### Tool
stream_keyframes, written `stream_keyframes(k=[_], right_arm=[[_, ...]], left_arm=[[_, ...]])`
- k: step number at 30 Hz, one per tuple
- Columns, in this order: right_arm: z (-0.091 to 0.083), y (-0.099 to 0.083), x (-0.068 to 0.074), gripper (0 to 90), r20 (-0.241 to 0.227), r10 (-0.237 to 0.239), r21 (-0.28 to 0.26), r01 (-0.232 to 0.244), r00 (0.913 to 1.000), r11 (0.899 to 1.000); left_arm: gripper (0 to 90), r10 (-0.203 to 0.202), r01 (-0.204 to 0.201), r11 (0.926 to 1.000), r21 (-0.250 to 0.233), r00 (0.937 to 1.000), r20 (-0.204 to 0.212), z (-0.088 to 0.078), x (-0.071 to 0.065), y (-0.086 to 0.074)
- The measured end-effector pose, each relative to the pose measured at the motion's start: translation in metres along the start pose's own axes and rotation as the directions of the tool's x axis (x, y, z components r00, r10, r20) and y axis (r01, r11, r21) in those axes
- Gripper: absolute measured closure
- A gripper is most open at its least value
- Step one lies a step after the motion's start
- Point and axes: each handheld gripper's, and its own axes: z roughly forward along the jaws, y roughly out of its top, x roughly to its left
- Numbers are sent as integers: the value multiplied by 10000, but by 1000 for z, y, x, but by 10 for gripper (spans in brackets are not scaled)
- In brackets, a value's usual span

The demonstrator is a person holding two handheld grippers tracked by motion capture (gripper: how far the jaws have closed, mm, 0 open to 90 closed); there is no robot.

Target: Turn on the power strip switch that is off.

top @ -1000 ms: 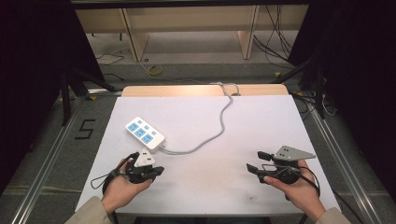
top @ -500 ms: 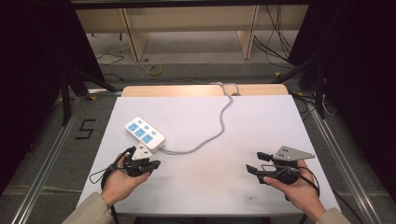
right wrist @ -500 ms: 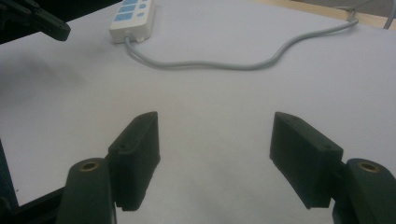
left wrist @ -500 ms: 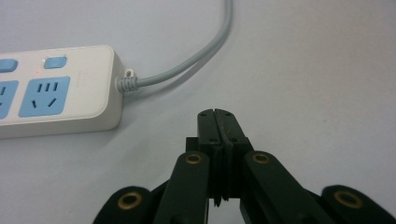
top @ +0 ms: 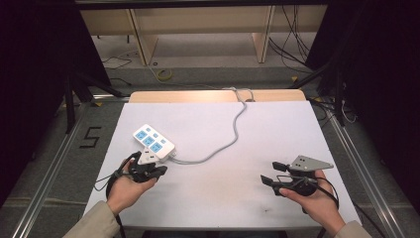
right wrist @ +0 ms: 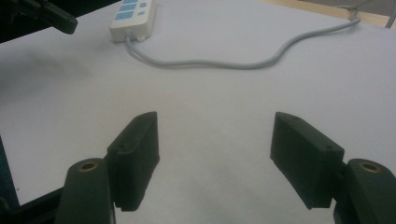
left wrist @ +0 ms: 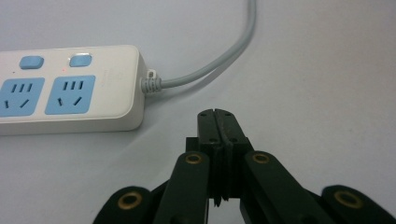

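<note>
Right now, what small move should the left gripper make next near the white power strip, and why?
Probably ease the left gripper forward, toward the white power strip with blue sockets. Its jaws are shut and empty, just short of the strip's cable end, where the grey cable leaves it. The right gripper is open, far off.

Black numeral "5" point(top: 89, 137) marked on grey floor, left of surface point(top: 277, 129), seen in high view. Faint embossed logo on white power strip point(left wrist: 70, 88), near cord end, in left gripper view: too faint to read. No other legible text.
</note>
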Motion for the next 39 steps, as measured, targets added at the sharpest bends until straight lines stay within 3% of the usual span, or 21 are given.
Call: stream_keyframes(k=[14, 25, 39], right_arm=[[0, 0, 0, 327, 16, -40, 13, 40, 10000, 10000], [1, 0, 0, 327, 41, -66, 51, 65, 10000, 10000], [1, 0, 0, 327, 33, -40, 38, 39, 10000, 10000]], left_arm=[[897, -332, 327, 9994, -127, 9987, -377, 2, 16, 3], [898, -346, 340, 9994, -100, 9966, -741, 4, 26, 5], [898, -433, 434, 9991, -6, 9952, -883, 9, 34, 8]])
